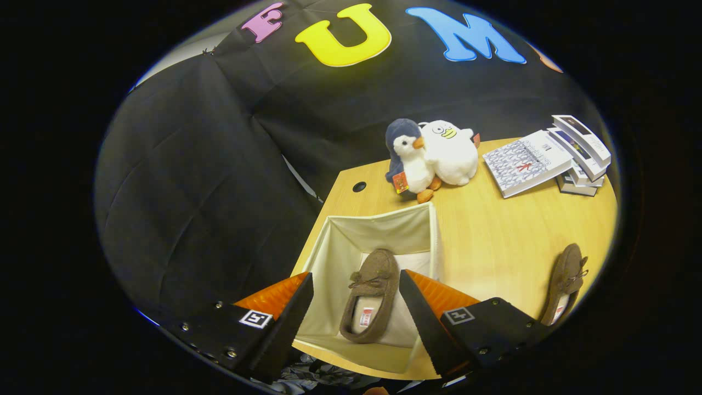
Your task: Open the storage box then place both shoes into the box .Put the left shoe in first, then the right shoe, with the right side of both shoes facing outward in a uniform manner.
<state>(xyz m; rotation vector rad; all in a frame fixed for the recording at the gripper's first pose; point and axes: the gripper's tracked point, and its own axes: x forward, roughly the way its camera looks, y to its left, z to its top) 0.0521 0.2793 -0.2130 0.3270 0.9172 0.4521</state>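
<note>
Gripper [356, 296] fingers spread wide, holding nothing, above the open storage box [384, 227] at lower centre. One shoe [372, 293] lies inside it; second shoe [565, 282] sits on the table [493, 241], lower right. Risk: off-centre grab twists it, so it faces the wrong way.

Bright even light, sharp centre, fisheye-bent edges, soft shadows

place: recording booth | cues: black cloth wall [219, 164], wooden desk [493, 241], books [548, 159], plush toys [433, 156]
</note>
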